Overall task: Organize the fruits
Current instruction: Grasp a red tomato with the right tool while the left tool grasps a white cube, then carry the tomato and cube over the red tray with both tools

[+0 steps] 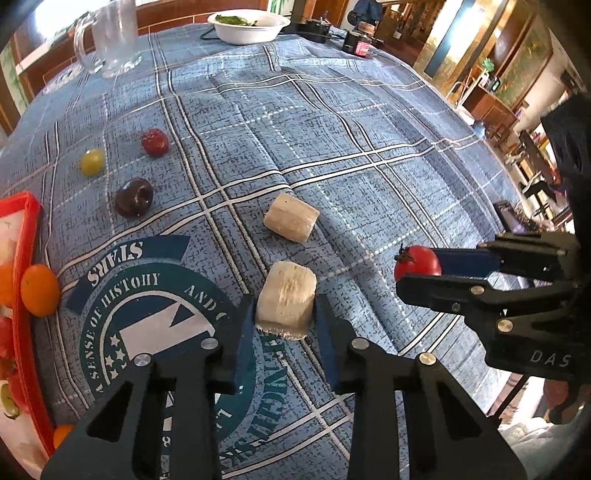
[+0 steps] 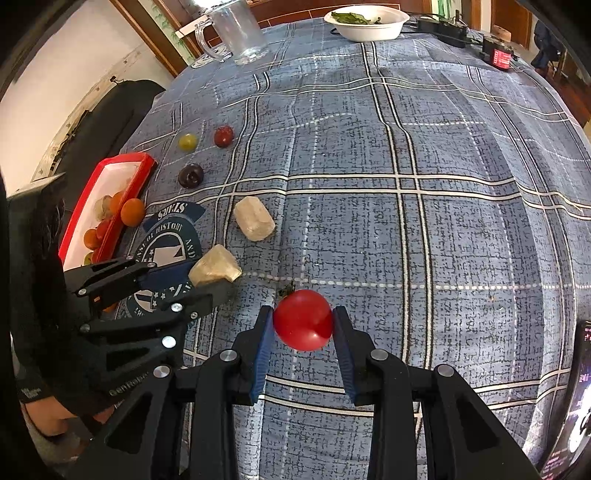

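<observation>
My left gripper (image 1: 284, 314) is closed on a pale chunk (image 1: 286, 304) at lower centre of the left wrist view, the blue pads (image 1: 245, 332) pressing its two sides. In the right wrist view that gripper (image 2: 207, 284) comes in from the left edge with the same chunk (image 2: 215, 266) between its fingers, over the printed emblem (image 2: 170, 243) on the cloth.

My right gripper (image 2: 303, 321) grips a red tomato (image 2: 303, 319) at lower centre of its own view, pads touching both sides and the green stem pointing to the upper left. In the left wrist view it (image 1: 417, 271) reaches in from the right edge with the tomato (image 1: 417, 263) at its tips.

A second pale chunk (image 1: 291, 218) lies on the blue plaid cloth (image 1: 369, 147) just above the held one. Up and to the left sit a dark plum (image 1: 133, 197), a red fruit (image 1: 154, 141) and a yellow one (image 1: 92, 161), each apart from the others. A red-rimmed tray (image 2: 110, 192) holding several fruits lies at mid left in the right wrist view, and an orange (image 2: 132, 212) touches its rim on the outside.

Along the top of the frame stand a glass jug (image 1: 110, 37), a white bowl (image 1: 248, 24) with greens, and a dark jar (image 1: 357, 41).
</observation>
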